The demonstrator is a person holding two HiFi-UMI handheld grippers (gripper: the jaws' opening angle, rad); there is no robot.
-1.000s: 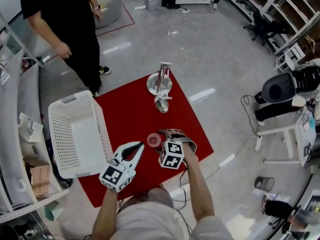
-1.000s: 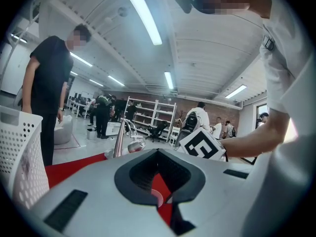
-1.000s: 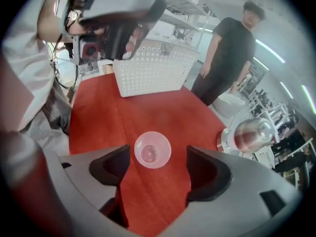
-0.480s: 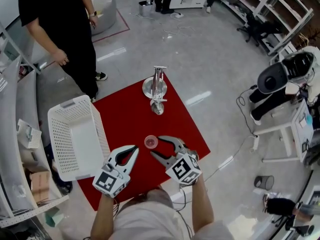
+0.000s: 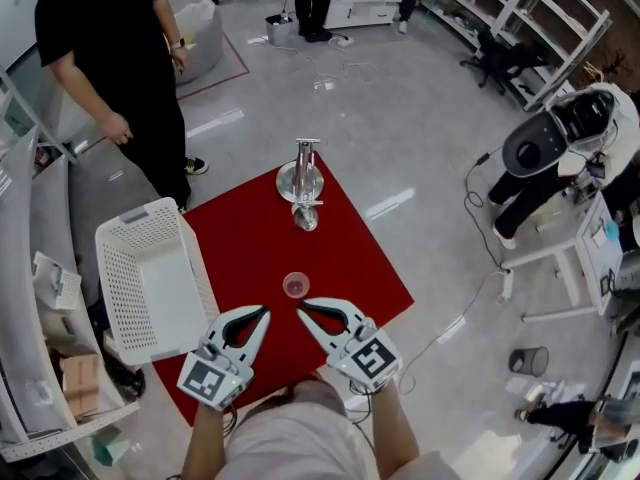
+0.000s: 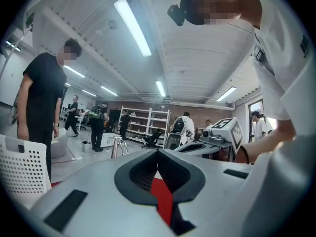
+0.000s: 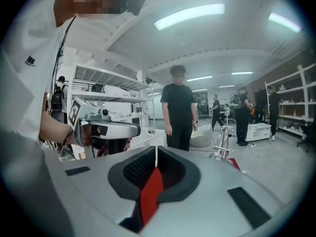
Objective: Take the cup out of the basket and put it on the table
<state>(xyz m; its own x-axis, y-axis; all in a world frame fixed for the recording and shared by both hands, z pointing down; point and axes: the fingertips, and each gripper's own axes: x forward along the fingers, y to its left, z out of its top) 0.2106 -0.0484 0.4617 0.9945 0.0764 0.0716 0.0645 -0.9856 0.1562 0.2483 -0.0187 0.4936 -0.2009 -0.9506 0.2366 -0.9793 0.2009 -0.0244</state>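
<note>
A small pink cup (image 5: 295,285) stands upright on the red table (image 5: 350,258), apart from both grippers. My right gripper (image 5: 300,309) hovers just short of it toward me, jaws shut with nothing between them; the right gripper view shows the jaws (image 7: 156,154) closed over red cloth. My left gripper (image 5: 265,311) is level with it on the left, also shut and empty (image 6: 158,151). The white basket (image 5: 140,213) stands at the table's left edge and looks empty.
A metal stand (image 5: 303,183) on a round base stands at the table's far corner. A person in black (image 5: 110,48) stands beyond the basket. Grey floor surrounds the table, with chairs and shelving at the right.
The right gripper has drawn back from the cup toward me and its jaws have closed empty. The cup stays on the red table. The left gripper has barely moved.
</note>
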